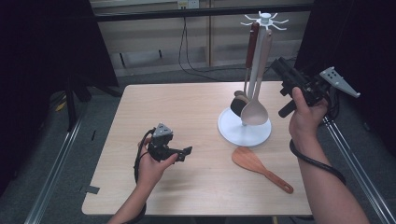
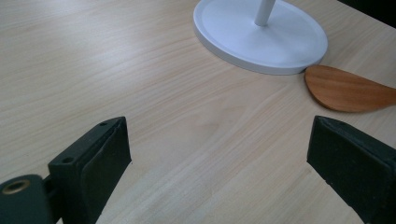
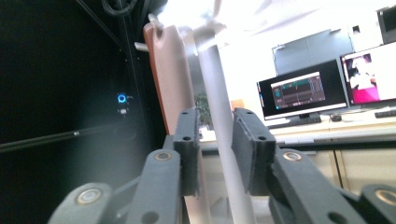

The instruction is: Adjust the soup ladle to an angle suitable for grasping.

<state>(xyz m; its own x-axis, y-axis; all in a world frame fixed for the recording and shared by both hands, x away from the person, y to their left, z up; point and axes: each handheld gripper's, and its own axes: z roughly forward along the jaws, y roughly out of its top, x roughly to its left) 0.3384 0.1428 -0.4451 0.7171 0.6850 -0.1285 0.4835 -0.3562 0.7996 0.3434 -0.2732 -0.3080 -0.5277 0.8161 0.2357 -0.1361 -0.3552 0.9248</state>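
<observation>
A white utensil stand point(image 1: 236, 134) with hooks on top rises at the table's right. A brown-handled dark utensil point(image 1: 252, 42) and a pale beige spoon point(image 1: 255, 112) hang from it. In front of its base point(image 2: 280, 42) a wooden spatula point(image 1: 252, 161) lies flat; its blade point(image 2: 345, 88) almost touches the base. My right gripper point(image 1: 275, 63) is raised just right of the hanging handles. Its jaws stand narrowly apart point(image 3: 215, 116), with the pale handle point(image 3: 217, 79) seen in the gap and the brown handle point(image 3: 166, 70) to its left. My left gripper point(image 1: 188, 151) hovers low and wide open point(image 2: 219, 140) over bare wood.
The wooden table point(image 1: 187, 107) has bare room on its left and middle. Metal rails point(image 1: 56, 163) run along the floor on both sides. Dark curtains flank the scene. Monitors point(image 3: 303, 93) glow in the background of the right gripper view.
</observation>
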